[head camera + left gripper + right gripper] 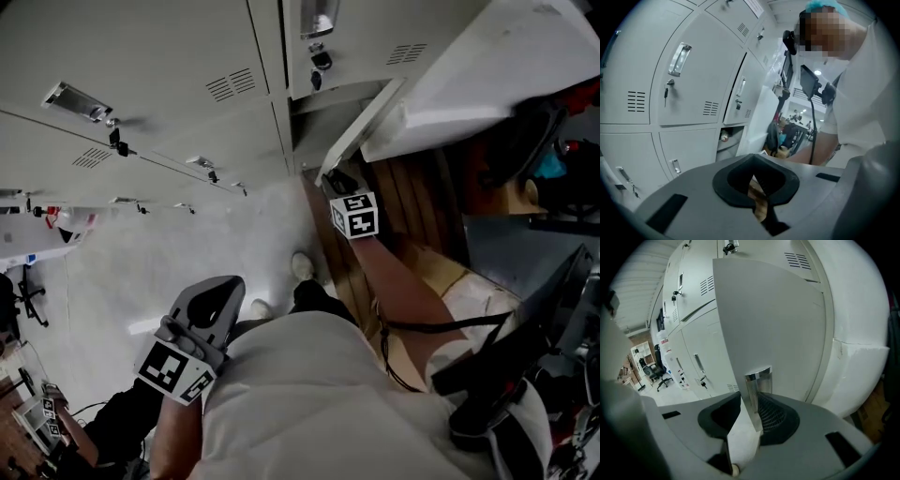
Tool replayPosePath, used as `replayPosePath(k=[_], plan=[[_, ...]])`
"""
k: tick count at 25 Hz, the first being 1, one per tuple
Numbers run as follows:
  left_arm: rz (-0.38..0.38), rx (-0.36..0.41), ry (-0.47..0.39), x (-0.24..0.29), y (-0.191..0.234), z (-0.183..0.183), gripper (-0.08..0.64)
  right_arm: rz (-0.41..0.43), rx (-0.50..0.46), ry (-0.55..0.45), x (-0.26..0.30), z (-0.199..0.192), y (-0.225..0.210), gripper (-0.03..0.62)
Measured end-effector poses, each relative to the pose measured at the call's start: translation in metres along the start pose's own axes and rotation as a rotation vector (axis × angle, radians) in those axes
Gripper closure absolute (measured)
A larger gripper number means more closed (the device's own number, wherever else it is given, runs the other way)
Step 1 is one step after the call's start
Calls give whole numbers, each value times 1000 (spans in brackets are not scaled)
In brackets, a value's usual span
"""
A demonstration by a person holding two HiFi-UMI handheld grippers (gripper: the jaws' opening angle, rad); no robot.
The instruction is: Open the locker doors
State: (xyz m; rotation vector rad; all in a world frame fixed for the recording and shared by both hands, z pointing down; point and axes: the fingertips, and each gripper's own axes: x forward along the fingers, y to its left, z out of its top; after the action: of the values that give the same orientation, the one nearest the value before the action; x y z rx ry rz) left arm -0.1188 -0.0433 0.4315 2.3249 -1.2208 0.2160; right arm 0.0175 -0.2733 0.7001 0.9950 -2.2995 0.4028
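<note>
Right gripper view shows the right gripper (750, 404) clamped across the free edge of the locker door (778, 319), one pad against its chrome handle (758, 378), likely for leverage in swinging it. The door stands well ajar. The left gripper (753, 161), jaws together and empty, hangs apart from the closed lockers (689, 79), probably kept free for those.

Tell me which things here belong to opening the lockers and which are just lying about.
Job in hand:
open locker door
its chrome handle
right gripper, clamped on that door's edge
closed locker doors
left gripper, shut and empty

Lying about:
office chair
shelf unit near it
</note>
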Motion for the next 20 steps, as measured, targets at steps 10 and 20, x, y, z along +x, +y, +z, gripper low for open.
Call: replayPosePath(k=[10,20], plan=[[-82,44,-6,17,-15,9,551,-19,-15,38,-32,-21,-12,518],[-157,68,-6,38,-34,10,551,-51,-25,69,-66,-45,-36,546]])
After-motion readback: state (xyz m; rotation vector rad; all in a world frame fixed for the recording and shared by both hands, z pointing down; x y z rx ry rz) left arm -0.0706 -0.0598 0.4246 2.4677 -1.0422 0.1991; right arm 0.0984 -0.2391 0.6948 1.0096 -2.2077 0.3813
